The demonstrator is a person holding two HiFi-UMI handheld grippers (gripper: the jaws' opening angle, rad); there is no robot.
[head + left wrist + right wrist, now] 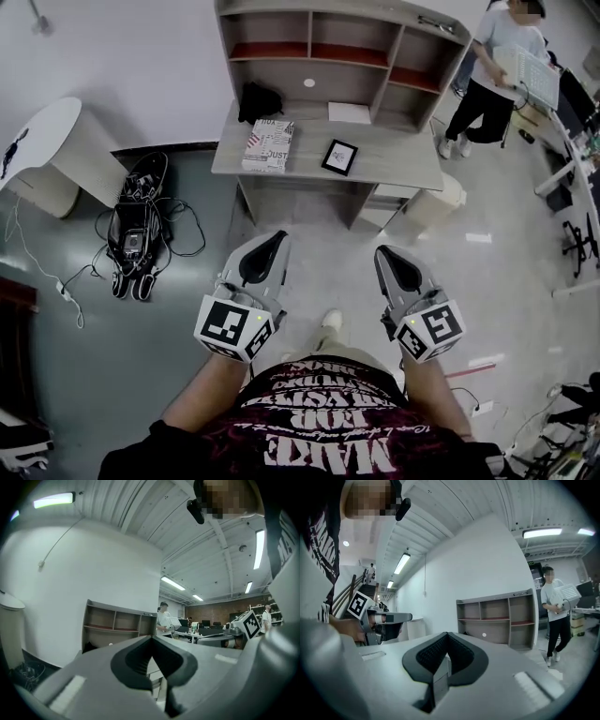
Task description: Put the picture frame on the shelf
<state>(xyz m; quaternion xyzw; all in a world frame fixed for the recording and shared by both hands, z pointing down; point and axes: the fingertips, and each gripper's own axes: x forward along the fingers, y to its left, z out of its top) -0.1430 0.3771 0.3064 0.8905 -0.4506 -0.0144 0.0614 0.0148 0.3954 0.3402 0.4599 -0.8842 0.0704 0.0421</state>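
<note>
A small black picture frame (339,157) lies on the grey desk (394,167), right of a printed book (268,145). Behind it rises the open shelf unit (319,49), also visible in the left gripper view (117,620) and the right gripper view (497,616). My left gripper (278,237) and right gripper (382,251) hang side by side over the floor, well short of the desk and pointing toward it. In both gripper views the jaws meet at the tip, left (151,637) and right (447,633), with nothing between them.
A black bag (260,100) and a white sheet (349,112) lie on the desk. A white bin (435,201) stands under its right end. A dark bag with tangled cables (136,225) lies on the floor at left near a white round table (42,141). A person (492,80) stands at back right.
</note>
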